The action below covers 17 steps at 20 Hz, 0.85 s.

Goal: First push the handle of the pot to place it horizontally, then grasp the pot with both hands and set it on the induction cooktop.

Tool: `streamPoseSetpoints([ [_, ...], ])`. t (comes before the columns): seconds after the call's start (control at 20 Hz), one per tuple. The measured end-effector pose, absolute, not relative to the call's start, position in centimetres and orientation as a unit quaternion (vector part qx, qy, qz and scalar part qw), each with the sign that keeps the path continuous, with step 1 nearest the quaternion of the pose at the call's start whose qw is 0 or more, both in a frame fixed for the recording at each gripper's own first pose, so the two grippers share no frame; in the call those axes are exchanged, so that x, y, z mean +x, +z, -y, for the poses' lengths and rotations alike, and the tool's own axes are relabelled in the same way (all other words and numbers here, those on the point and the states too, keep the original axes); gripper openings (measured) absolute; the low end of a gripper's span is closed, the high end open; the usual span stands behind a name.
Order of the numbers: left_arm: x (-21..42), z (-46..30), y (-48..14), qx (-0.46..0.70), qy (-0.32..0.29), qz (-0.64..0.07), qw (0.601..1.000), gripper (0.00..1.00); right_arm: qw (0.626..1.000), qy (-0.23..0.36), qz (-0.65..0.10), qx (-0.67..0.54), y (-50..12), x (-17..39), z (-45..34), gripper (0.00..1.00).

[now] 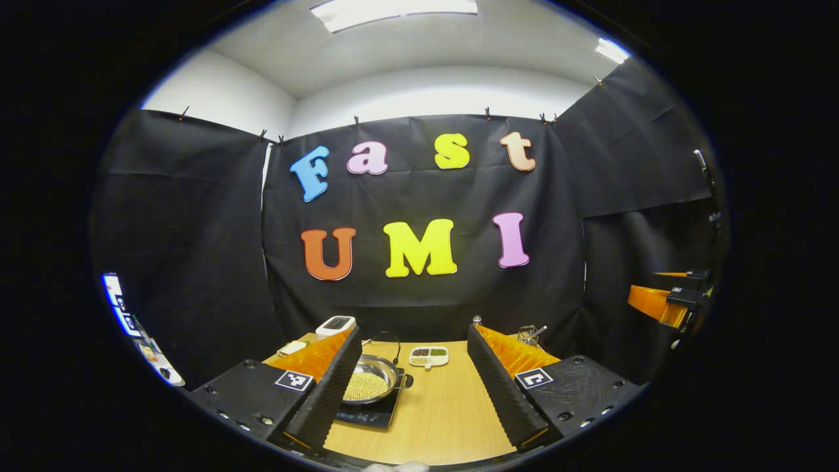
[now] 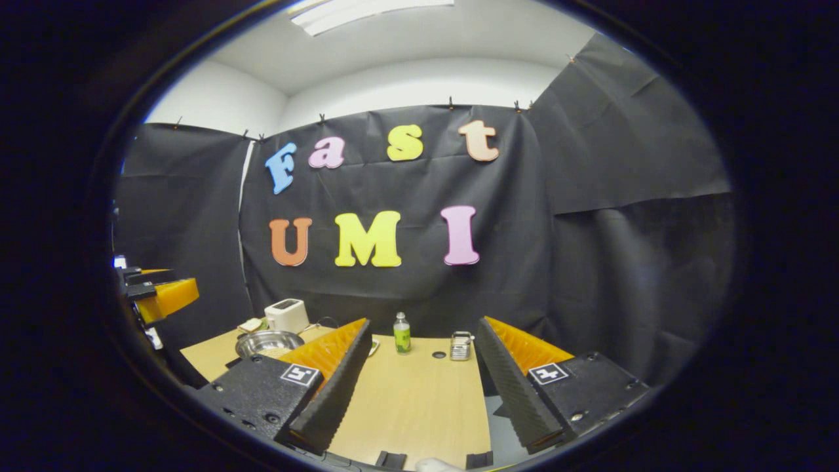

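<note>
Pot (image 1: 368, 383) w/ grains sat on the induction cooktop (image 1: 367, 415), on table (image 1: 439, 413) left side. Left gripper (image 1: 414, 387) and right gripper (image 2: 419, 387) were both wide apart, holding nothing, above table.

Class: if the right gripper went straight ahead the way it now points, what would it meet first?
Probably the green bottle standing upright at the table's far edge, roughly centred ahead of the open right gripper; depth is uncertain.

From my feed I count one pot (image 1: 371, 380), one induction cooktop (image 1: 367, 414), one divided snack tray (image 1: 429, 356). Also one white toaster (image 2: 286, 314), one green bottle (image 2: 401, 334), all on one desk (image 2: 413, 400).
</note>
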<state>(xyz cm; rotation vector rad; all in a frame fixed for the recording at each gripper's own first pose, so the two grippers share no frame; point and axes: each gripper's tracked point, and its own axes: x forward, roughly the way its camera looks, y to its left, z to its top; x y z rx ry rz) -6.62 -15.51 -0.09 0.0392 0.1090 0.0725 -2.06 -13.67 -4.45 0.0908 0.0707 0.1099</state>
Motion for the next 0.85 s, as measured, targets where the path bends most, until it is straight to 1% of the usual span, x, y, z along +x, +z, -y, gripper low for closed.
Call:
streamPoseSetpoints([
  [0.35,-6.78,14.94,0.04,0.023,0.033,-0.050,0.998,0.96,0.997,0.054,-0.035,0.048,-4.01,-1.85,13.60,0.96],
  [0.4,-6.79,14.89,0.03,0.023,0.033,-0.051,0.998,0.96,0.997,0.053,-0.036,0.046,-4.01,-1.85,13.64,1.00],
  [0.45,-6.72,14.78,0.06,0.023,0.032,-0.050,0.998,0.96,0.997,0.052,-0.037,0.045,-4.07,-1.90,13.75,0.96],
  [0.5,-6.62,14.75,0.14,0.023,0.031,-0.049,0.998,0.96,0.997,0.050,-0.035,0.046,-3.89,-1.86,13.81,0.96],
  [0.55,-6.48,14.68,0.19,0.023,0.030,-0.049,0.998,0.96,0.997,0.047,-0.034,0.044,-3.82,-1.93,13.96,1.00],
  [0.6,-6.45,14.74,0.09,0.022,0.029,-0.050,0.998,0.96,0.998,0.046,-0.033,0.042,-3.70,-1.97,14.05,0.96],
  [0.85,-6.71,14.99,0.35,0.024,0.022,-0.047,0.998,0.96,0.998,0.047,-0.032,0.041,-3.64,-2.28,13.76,0.97],
])
